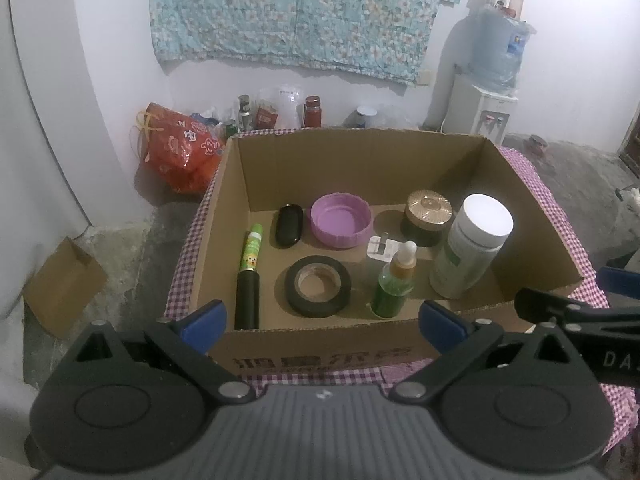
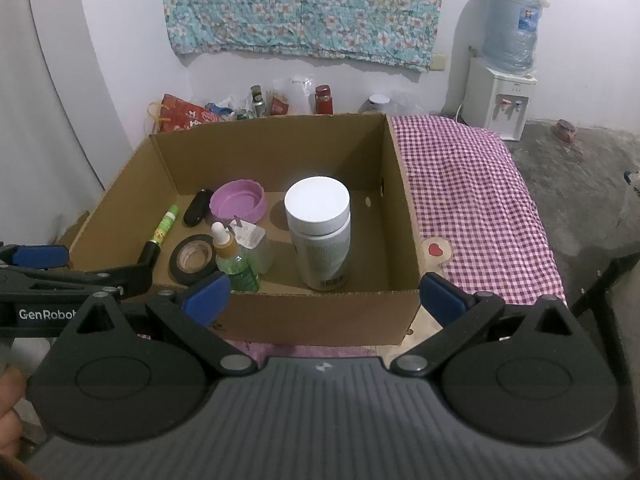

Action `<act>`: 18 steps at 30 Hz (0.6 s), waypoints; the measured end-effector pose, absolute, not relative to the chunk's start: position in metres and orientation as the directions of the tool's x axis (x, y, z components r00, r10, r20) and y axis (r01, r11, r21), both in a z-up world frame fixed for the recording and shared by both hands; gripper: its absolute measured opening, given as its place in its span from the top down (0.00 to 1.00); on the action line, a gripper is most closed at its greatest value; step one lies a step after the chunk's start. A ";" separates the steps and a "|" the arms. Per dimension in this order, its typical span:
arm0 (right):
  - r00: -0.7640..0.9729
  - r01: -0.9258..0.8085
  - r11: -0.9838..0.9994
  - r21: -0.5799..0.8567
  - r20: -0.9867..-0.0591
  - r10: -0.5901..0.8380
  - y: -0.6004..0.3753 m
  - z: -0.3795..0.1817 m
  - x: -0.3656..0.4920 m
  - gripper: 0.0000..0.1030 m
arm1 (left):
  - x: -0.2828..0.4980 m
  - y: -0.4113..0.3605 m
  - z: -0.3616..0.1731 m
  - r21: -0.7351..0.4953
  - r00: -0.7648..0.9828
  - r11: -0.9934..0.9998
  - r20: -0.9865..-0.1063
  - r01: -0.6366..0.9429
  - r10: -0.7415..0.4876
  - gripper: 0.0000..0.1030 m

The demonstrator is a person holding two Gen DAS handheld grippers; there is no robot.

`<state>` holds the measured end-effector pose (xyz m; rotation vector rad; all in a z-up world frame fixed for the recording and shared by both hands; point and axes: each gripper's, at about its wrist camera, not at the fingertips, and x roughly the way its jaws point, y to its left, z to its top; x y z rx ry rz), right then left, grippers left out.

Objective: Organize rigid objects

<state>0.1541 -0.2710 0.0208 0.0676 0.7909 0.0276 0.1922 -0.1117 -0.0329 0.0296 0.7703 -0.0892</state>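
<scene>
An open cardboard box (image 1: 532,216) (image 2: 402,208) stands on the checked cloth. Inside are a white-lidded jar (image 1: 472,240) (image 2: 318,232), a green dropper bottle (image 1: 394,280) (image 2: 234,258), a black tape roll (image 1: 318,286) (image 2: 192,258), a purple lid (image 1: 340,220) (image 2: 238,202), a gold-lidded jar (image 1: 428,218), a black case (image 1: 288,224) (image 2: 197,206), a green-and-black tube (image 1: 249,272) (image 2: 162,232) and a white plug (image 1: 380,248). My left gripper (image 1: 322,322) is open and empty at the box's near wall. My right gripper (image 2: 324,294) is open and empty at the same wall, further right.
The red-and-white checked cloth (image 2: 472,200) covers the table to the right of the box. A red bag (image 1: 180,148), bottles and jars stand on the floor by the far wall. A water dispenser (image 2: 502,96) stands at the back right.
</scene>
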 end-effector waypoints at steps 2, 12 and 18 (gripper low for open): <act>0.701 0.000 0.997 0.071 -0.711 0.050 -0.271 0.020 0.155 0.01 | 0.192 -0.113 -0.033 -0.006 0.712 0.996 -0.698 0.090 -0.069 0.01; 0.692 -0.001 0.997 0.072 -0.720 0.053 -0.273 0.017 0.157 0.01 | 0.192 -0.114 -0.035 -0.004 0.706 0.996 -0.705 0.087 -0.065 0.01; 0.692 -0.001 0.997 0.072 -0.720 0.053 -0.273 0.017 0.156 0.01 | 0.192 -0.114 -0.035 -0.004 0.706 0.996 -0.706 0.087 -0.064 0.01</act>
